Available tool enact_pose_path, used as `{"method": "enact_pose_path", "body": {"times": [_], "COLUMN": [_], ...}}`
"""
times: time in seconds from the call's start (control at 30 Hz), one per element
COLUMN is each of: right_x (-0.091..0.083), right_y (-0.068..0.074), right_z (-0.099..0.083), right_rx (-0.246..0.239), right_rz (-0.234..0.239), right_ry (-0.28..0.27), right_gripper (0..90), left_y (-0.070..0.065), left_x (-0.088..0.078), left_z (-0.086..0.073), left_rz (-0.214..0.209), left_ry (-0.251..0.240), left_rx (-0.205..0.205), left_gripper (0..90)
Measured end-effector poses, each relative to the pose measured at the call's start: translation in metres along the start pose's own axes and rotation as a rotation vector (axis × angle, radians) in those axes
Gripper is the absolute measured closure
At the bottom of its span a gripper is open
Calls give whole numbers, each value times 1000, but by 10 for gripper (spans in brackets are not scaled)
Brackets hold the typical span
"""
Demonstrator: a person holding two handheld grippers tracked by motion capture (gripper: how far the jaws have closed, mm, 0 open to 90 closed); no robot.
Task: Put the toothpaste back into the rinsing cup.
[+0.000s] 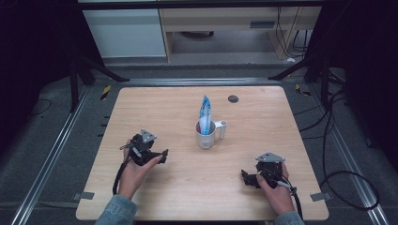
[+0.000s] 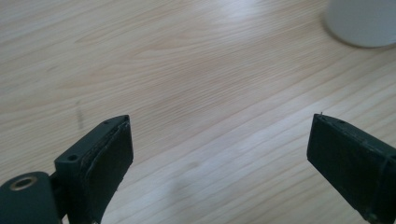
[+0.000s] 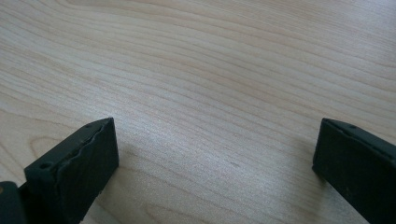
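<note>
A white mug (image 1: 205, 134) is seen standing upright near the middle of the wooden table (image 1: 141, 103), with a blue-and-white packet (image 1: 205, 114) set on end inside it, its long axis running nearly vertical and its pointed top rising well above the rim. The mug's handle is turned away from the left gripper (image 1: 159, 156), toward the far right. From that gripper, the mug lies ahead and to the right, near but clearly apart; in the left gripper view a blurred edge of the mug (image 2: 362, 21) is caught beyond the right jaw, at the upper right, which suggests that the tool is not yet aimed squarely at it. From the right gripper (image 1: 247, 178), the mug lies ahead and to the left, somewhat farther off. Both tools are held low over bare wood with their jaws spread wide and nothing between them. The left gripper is judged the nearer, so a reach from that side, swung to the right, would probably be the shorter one; the packet's upright top would have to be approached from the side or from above.
</note>
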State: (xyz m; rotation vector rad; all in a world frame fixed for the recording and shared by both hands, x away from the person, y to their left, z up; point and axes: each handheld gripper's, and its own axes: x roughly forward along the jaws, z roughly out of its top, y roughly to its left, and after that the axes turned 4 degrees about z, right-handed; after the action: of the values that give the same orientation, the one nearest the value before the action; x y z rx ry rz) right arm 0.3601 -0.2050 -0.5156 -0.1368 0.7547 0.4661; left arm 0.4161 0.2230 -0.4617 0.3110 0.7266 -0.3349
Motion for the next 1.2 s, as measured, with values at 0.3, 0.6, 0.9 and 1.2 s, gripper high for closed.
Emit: {"method": "enact_pose_path", "body": {"times": [0.3, 0.6, 0.9, 1.2], "right_x": [0, 0, 0, 0], "right_y": [0, 0, 0, 0], "right_z": [0, 0, 0, 0], "right_rx": [-1, -2, -3, -3], "right_rz": [0, 1, 2, 2], "right_ry": [0, 0, -1, -1], "right_gripper": [5, 5, 5, 5], "left_y": [39, 78, 95, 103], "left_x": [3, 11, 22, 34], "left_z": [-15, -37, -46, -56], "left_rz": [54, 105, 104, 66], "left_ry": [32, 82, 101, 26], "left_rx": [-49, -113, -147, -188], "left_gripper": [65, 65, 65, 9]}}
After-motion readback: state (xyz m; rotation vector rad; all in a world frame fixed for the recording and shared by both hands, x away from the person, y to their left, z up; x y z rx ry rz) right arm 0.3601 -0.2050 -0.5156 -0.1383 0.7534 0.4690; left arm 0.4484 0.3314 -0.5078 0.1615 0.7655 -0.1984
